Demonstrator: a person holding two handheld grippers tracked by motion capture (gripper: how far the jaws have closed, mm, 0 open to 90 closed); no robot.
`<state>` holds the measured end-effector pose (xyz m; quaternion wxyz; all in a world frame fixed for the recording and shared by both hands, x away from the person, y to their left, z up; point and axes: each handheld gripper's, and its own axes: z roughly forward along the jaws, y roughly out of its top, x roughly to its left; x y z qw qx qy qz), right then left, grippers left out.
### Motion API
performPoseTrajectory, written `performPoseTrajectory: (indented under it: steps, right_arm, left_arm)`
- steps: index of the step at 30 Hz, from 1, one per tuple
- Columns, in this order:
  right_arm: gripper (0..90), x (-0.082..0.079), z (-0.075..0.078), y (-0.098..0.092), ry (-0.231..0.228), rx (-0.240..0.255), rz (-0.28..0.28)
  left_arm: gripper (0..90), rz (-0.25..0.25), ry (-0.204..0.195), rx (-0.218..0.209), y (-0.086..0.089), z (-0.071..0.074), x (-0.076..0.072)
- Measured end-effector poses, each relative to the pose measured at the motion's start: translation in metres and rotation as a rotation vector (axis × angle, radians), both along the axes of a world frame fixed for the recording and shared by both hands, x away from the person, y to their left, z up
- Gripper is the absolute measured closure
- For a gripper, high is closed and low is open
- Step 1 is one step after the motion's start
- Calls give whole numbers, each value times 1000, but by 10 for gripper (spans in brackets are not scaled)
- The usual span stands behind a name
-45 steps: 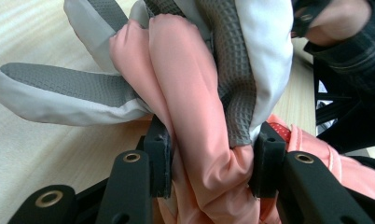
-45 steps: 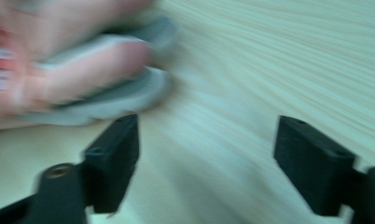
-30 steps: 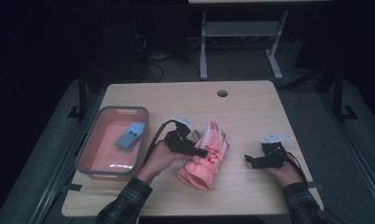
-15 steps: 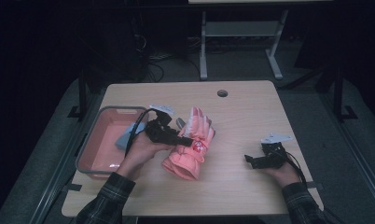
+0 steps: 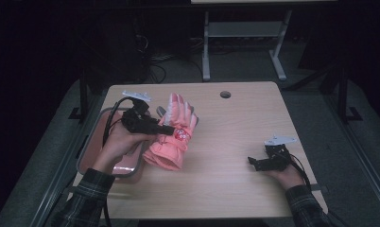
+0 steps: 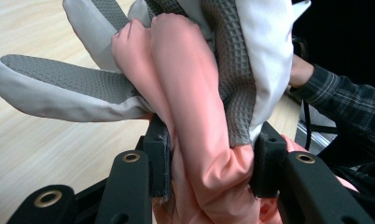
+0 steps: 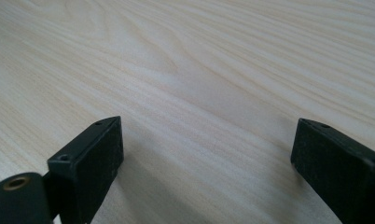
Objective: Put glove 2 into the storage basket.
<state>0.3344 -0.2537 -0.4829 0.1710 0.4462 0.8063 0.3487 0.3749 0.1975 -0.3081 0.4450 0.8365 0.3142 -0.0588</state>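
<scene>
Left claw [image 5: 171,130], clamped part-way closed on a pink glove [image 5: 173,135]. In the left gripper view the two black pads pinch a bunched fold of the pink fabric [image 6: 199,154] from both sides, with the grey gridded palm and white finger panels rising beyond them. The claw grips the glove about its middle, near the small round badge. Seen from the high view, the glove's long axis runs from the cuff, low and toward the person, up to the fingertips, which point away toward the far edge of the counter [image 5: 235,189]. The cuff end appears to hang close to the counter; whether it touches cannot be told. The left hand [image 5: 117,144] carries the load alone.

Right claw [image 5: 254,163], jaws wide apart and holding nothing; the right gripper view looks along them onto bare wood grain [image 7: 199,93]. It rests low by the right side of the counter, well apart from the glove.

Tray [image 5: 84,156], a shallow pink-floored bin at the left side of the counter, just beside and partly beneath the left hand and forearm. Its contents are hidden by the arm at this moment. As a judgement, the coming move turns on this relation: the tray lies to the left of the held glove, and the left hand is much the nearer to it.
</scene>
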Motion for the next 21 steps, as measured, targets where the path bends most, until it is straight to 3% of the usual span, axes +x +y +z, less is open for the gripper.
performPoseTrajectory:
  steps: [11, 21]
  right_arm:
    - [86, 0, 0, 0, 0, 0, -1]
    - [86, 0, 0, 0, -4, -2, 0]
  left_arm:
    - [580, 86, -20, 13, 45, 16, 1]
    - [579, 168, -25, 23, 87, 17, 1]
